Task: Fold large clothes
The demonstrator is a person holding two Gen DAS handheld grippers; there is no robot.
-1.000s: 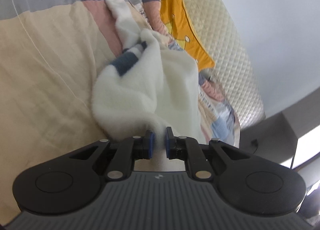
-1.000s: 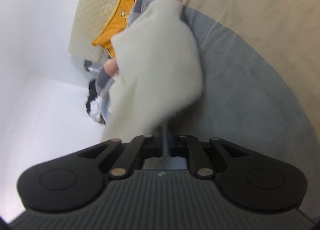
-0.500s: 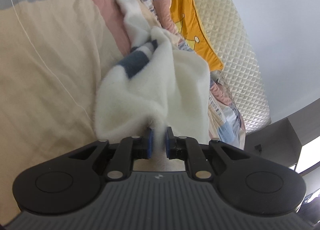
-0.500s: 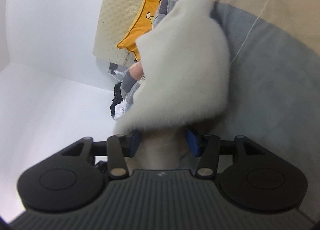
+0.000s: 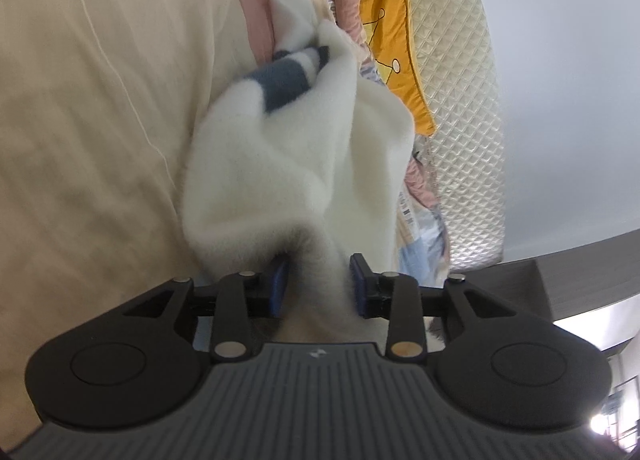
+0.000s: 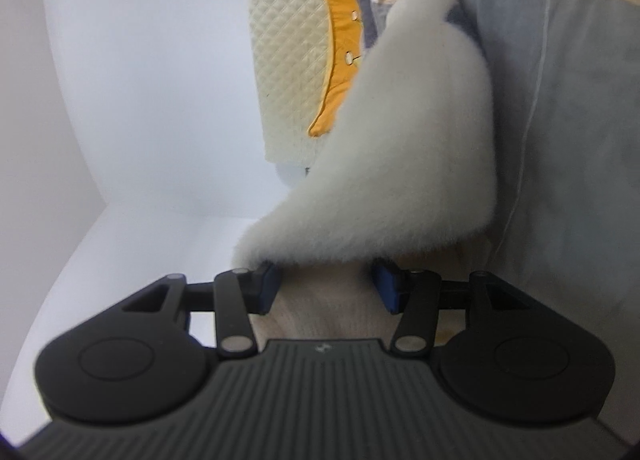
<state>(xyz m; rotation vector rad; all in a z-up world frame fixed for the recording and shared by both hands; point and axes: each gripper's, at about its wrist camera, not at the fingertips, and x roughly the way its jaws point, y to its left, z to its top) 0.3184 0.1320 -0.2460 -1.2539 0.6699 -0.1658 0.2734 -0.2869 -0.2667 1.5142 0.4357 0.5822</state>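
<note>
Left gripper (image 5: 318, 286) now parted to a moderate gap, no longer pinched as a second ago, white fleece garment (image 5: 296, 163) running loosely between blue fingers (image 5: 279, 287) without being clamped. Right gripper (image 6: 326, 288) likewise spread wide, having let go half a second back, fleece garment (image 6: 404, 163) draped just ahead of its fingers (image 6: 386, 287). Garment bunched, not flat, on the patchwork quilt (image 5: 92, 107) of the bed, grey stripe (image 5: 286, 81) at the far end, yellow pillow (image 5: 396, 47) beyond. Both holds released: probably a fold just laid down, re-grasp needed next.
</note>
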